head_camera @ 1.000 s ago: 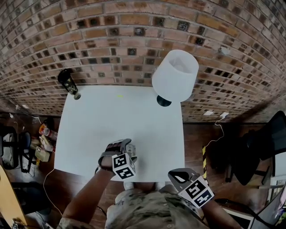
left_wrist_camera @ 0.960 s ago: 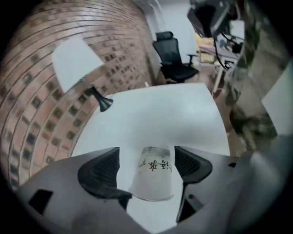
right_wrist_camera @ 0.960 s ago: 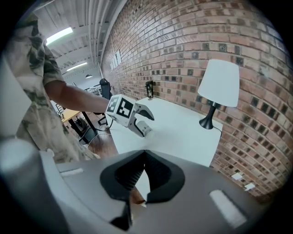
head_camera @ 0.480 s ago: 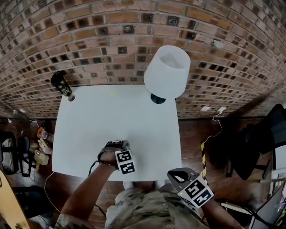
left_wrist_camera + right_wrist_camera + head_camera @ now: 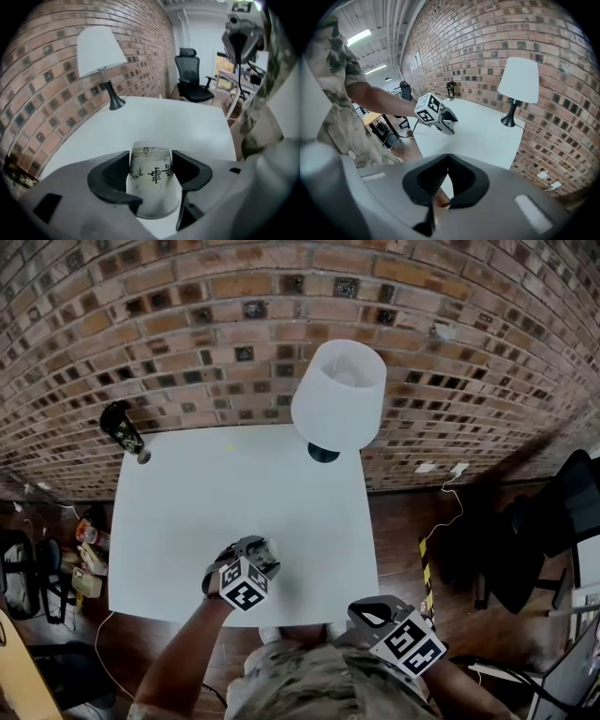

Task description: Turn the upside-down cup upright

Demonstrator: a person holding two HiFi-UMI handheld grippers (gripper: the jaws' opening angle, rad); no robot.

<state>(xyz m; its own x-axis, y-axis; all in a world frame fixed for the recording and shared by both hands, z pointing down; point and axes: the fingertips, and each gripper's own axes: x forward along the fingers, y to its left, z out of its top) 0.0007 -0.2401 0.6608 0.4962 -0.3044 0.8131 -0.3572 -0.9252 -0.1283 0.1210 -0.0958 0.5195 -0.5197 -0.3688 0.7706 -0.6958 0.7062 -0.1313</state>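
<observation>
A white cup [image 5: 152,180] with black characters and leaf prints stands upside-down near the front edge of the white table [image 5: 234,493]. My left gripper [image 5: 151,157] is around it, its jaws closing the last bit and pressing on the cup's two sides. In the head view the left gripper [image 5: 258,554] covers most of the cup. The right gripper view shows the left gripper [image 5: 443,121] from the side, low over the table. My right gripper [image 5: 367,615] hangs off the table's front right corner, shut, with nothing between its jaws [image 5: 448,157].
A lamp [image 5: 337,395] with a white shade stands at the table's back right corner, and a dark bottle [image 5: 120,426] at the back left. A brick wall runs behind the table. An office chair [image 5: 190,79] stands beyond the table's end.
The left gripper's jaws have closed onto the cup, and the gripper has rolled and sunk slightly. The right gripper has stayed where it was.
</observation>
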